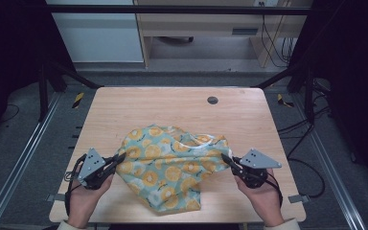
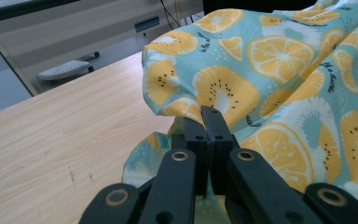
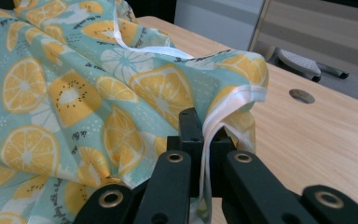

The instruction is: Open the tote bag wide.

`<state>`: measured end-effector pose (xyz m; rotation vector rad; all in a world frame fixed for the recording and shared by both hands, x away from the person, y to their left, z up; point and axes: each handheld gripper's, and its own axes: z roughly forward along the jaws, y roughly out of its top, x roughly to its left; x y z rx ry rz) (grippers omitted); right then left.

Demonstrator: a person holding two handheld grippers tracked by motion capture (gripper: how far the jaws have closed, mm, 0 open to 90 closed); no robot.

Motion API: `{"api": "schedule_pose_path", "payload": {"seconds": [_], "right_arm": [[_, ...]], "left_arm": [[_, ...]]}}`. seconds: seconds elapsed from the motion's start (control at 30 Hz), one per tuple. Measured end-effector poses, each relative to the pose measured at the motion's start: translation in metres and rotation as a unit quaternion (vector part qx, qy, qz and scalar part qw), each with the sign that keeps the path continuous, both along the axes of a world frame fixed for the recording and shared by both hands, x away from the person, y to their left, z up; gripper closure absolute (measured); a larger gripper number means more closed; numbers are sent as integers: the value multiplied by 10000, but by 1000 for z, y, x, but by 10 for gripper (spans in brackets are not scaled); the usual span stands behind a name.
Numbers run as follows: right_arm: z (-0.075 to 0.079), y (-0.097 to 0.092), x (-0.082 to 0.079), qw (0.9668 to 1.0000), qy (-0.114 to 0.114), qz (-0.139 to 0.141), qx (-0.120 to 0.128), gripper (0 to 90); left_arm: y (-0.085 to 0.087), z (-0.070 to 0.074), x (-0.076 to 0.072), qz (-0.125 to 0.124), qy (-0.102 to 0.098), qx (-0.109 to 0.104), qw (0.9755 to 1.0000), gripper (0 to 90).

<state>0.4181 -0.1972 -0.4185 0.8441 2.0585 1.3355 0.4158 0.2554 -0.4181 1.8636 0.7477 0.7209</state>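
Teal fruit-print cloth [image 1: 172, 167] lies crumpled on the near half of the wooden counter [image 1: 124, 105]. Left gripper [image 1: 120, 157] jaws are closed on the cloth's left edge. Right gripper [image 1: 226, 158] jaws are closed on its white-hemmed right edge.

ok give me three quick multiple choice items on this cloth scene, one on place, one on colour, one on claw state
1. Where is the round grey grommet on the wooden table?
A. beyond the cloth
B. under the left claw
C. off the table

2. The fruit-print cloth's background colour?
A. red
B. pale teal
C. black

3. What are the left claw and right claw doing?
A. both open
B. one open
C. both shut on cloth

Answers: 1 A, it sits past the cloth's far edge. 2 B, teal shows between orange slices. 3 C, fabric is pinched between each pair of jaws.
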Motion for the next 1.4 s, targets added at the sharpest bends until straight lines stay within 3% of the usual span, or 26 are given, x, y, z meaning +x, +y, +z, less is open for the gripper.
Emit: {"api": "schedule_pose_path", "payload": {"seconds": [0.13,0.17,0.23,0.33,0.47,0.6,0.63,0.67,0.7,0.73,0.77,0.8,0.9,0.97,1.0,1.03,1.07,1.1,1.23,1.27,1.3,1.37,1.4], "right_arm": [[-2,0,-5,10000,36,48,52,900],[-2,0,-6,10000,33,51,67,900],[-4,-1,-10,9999,45,70,65,900],[-7,-4,-14,9997,104,134,185,900],[-11,-5,-22,9996,102,248,109,900],[-19,-6,-26,9992,242,304,-40,900],[-19,-6,-26,9992,242,304,-40,900],[-22,-7,-26,9990,309,297,-85,900],[-22,-7,-26,9990,309,297,-85,900],[-24,-7,-24,9988,367,293,-113,900],[-26,-7,-23,9987,408,289,-125,900],[-26,-7,-23,9987,408,289,-125,900],[-32,-6,-20,9973,600,312,-277,900],[-39,-2,-16,9950,779,317,-546,900],[-39,-2,-16,9950,779,317,-546,900],[-43,2,-13,9932,862,334,-712,899],[-43,2,-13,9932,862,334,-712,899],[-47,5,-10,9916,944,352,-814,899],[-50,8,-4,9899,1040,332,-907,899],[-51,8,-3,9895,1060,341,-921,899],[-55,10,3,9878,1161,347,-978,898],[-56,10,4,9871,1199,344,-1003,898],[-60,12,8,9852,1303,344,-1061,896]], "left_arm": [[3,0,-7,-152,-147,79,9997,900],[4,0,-9,-206,-145,52,9997,900],[9,-1,-12,-388,-59,-254,9989,900],[13,-2,-16,-462,-45,-286,9985,900],[13,-4,-20,-502,-2,-230,9985,900],[9,-11,-26,-692,154,134,9974,900],[9,-11,-26,-692,154,134,9974,900],[3,-17,-27,-781,253,564,9950,900],[3,-17,-27,-781,253,564,9950,900],[-1,-21,-26,-833,297,817,9927,900],[-2,-23,-25,-862,323,895,9917,900],[-2,-23,-25,-862,323,895,9917,900],[-5,-29,-19,-870,447,1156,9885,900],[-8,-34,-14,-867,598,1302,9859,900],[-8,-34,-14,-867,598,1302,9859,900],[-10,-38,-10,-831,676,1460,9835,900],[-10,-38,-10,-831,676,1460,9835,900],[-12,-41,-4,-789,727,1610,9811,900],[-14,-47,4,-735,844,1720,9787,900],[-16,-49,7,-716,896,1797,9770,900],[-17,-51,9,-699,910,1830,9764,900],[-18,-52,11,-702,928,1832,9762,900],[-18,-53,12,-692,943,1846,9758,900]]}}
